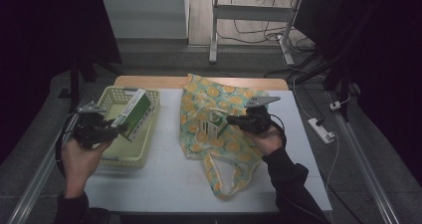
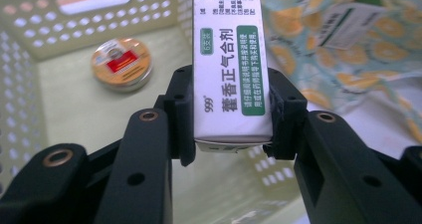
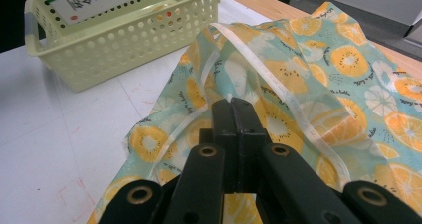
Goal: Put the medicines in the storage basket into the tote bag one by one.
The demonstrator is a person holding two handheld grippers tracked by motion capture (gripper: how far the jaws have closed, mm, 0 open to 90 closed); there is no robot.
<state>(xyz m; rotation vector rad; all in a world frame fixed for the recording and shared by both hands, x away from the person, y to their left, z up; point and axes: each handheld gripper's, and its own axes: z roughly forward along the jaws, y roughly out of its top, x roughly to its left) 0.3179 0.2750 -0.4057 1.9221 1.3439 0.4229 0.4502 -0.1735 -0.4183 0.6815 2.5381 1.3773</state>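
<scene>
A white and green medicine box (image 1: 134, 115) hangs tilted over the yellow basket (image 1: 114, 160) at the table's left. My left gripper (image 1: 117, 127) is shut on its lower end. In the left gripper view both pads press the narrow sides of the box (image 2: 231, 69). A round tin (image 2: 121, 64) lies on the basket floor below. My right gripper (image 1: 231, 119) is shut on the rim of the orange-print cloth bag (image 1: 219, 97) and holds its mouth up. In the right gripper view the jaws of my right gripper (image 3: 233, 107) meet on the bag's fabric (image 3: 348, 59). Another small box (image 1: 211, 125) shows inside the bag.
The bag's handles (image 1: 224, 176) trail toward the table's front edge. A power strip (image 1: 321, 129) and cables lie on the floor to the right. Table legs (image 1: 214, 30) stand beyond the far edge.
</scene>
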